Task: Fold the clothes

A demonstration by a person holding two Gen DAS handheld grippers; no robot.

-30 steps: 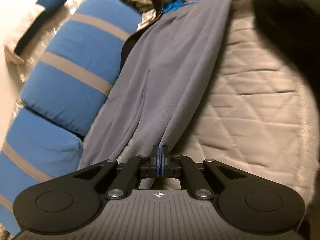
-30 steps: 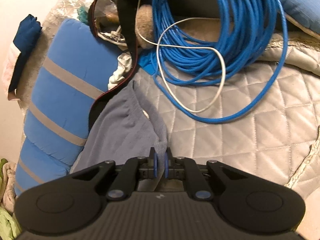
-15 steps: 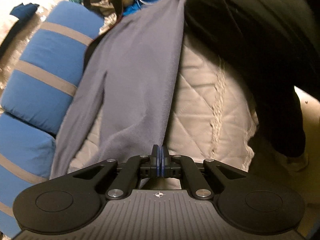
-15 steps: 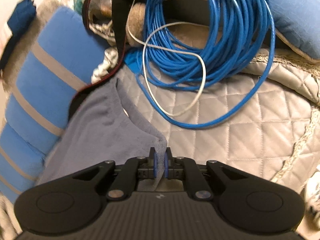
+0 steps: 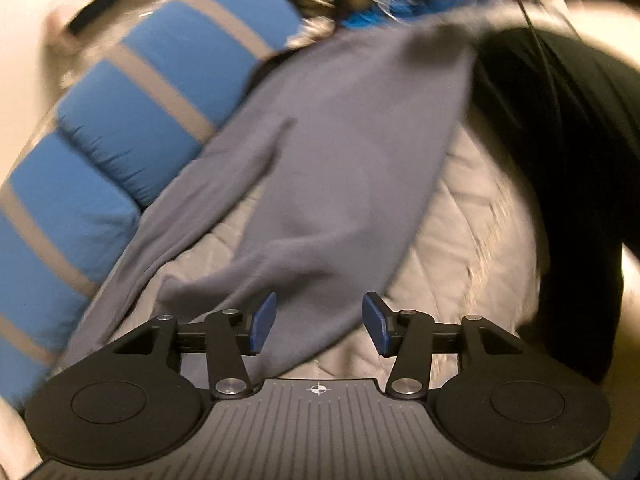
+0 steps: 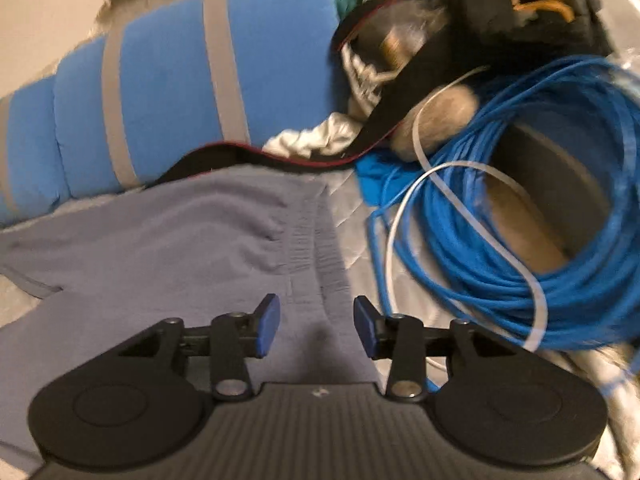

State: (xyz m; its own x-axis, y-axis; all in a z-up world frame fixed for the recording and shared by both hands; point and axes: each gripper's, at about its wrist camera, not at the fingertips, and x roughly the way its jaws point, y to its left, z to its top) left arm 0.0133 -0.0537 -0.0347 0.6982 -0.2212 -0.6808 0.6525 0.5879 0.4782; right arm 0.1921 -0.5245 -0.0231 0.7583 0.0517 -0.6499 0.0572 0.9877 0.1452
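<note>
- Quilted cream bedspread (image 5: 476,216) lies under everything, blue striped bolster (image 6: 168,92) along the far side.
- Grey trousers (image 5: 340,152) stretch lengthwise away from my left claw (image 5: 319,322); their waistband sits at my right claw (image 6: 315,325).
- Both claws' jaws are opening, cloth between the pads but unpressed.
- Motion blur hides the far hems; a dark sleeve covers the left view's right side.

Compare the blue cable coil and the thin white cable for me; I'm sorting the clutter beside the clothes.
The blue cable coil is thick, bundled in many turns; the white cable is one flat, loose loop. The white cable lies across the top of the blue coil. Both rest on the quilted bedcover.
</note>
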